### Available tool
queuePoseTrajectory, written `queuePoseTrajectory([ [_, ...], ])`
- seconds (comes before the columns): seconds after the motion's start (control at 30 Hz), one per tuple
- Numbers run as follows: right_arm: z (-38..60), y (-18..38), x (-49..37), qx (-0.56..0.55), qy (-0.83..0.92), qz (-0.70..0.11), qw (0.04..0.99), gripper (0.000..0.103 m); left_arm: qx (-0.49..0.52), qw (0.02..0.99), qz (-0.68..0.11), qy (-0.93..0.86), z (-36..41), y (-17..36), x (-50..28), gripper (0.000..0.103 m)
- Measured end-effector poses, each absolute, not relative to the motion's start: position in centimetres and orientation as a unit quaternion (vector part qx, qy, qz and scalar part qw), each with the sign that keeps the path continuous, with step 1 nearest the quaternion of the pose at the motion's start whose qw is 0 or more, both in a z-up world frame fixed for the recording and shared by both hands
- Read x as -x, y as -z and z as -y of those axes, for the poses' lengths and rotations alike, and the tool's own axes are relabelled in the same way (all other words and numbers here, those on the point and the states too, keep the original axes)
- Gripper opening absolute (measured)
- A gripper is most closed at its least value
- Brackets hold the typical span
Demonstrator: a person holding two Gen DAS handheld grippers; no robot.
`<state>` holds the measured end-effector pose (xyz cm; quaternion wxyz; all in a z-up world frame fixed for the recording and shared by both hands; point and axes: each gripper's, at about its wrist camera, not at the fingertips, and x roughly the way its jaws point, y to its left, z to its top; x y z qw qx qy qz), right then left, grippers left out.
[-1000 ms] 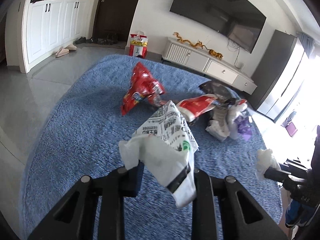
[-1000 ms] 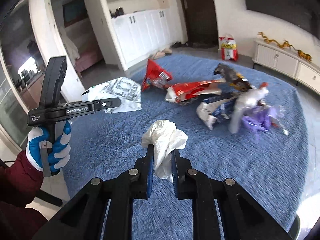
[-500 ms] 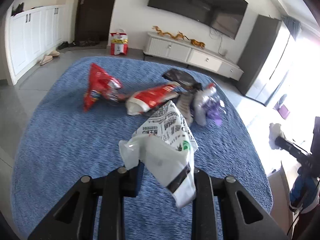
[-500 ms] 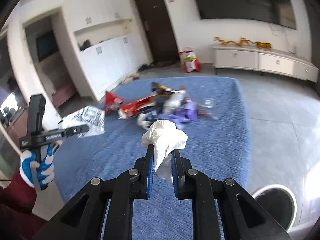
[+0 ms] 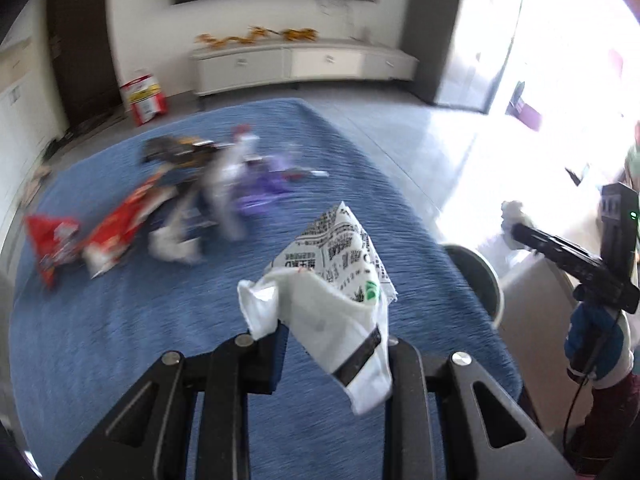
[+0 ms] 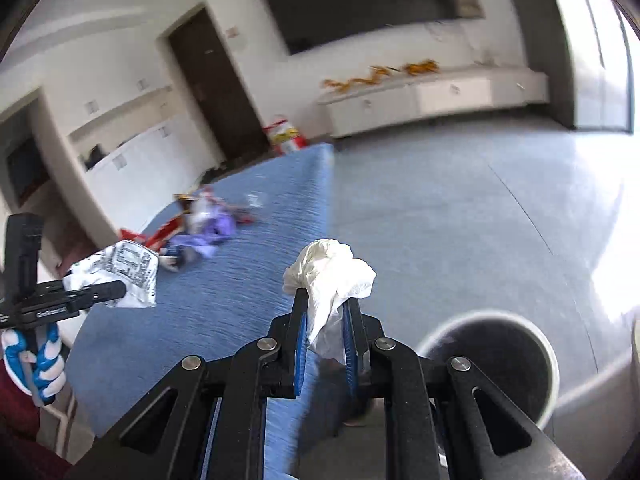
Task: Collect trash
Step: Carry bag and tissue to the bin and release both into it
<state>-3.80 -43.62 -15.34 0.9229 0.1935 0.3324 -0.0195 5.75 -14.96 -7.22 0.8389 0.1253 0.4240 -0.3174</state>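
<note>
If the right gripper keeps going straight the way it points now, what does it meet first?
Probably bare grey floor just past the edge of the blue rug. The bin sits lower right of that line, so the right gripper likely misses it; depth is unclear.

Daylight floods both fisheye views from the right, overexposing the floor (image 6: 600, 240) to white glare. Motion blur smears the trash pile (image 5: 180, 208) and the wall cabinet (image 5: 304, 64); only the near tongs (image 6: 324, 336) stay sharp. Corners vignette black, straight lines bow.
</note>
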Motion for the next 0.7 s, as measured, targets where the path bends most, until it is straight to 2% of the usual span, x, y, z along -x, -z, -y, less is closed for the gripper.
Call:
queuePoseTrajectory([
  [0.4, 50.4, 20.3, 7.7, -0.242, 0.098, -0.359, 0.896, 0.017, -0.236, 0.776, -0.427, 0.401, 33.0, 10.7, -3.1, 0.025],
  [0.7, 53.3, 22.5, 7.2, -0.252, 0.126, -0.373, 0.884, 0.020, -0.278, 0.749, -0.448, 0.403, 40.8, 15.1, -2.4, 0.027],
])
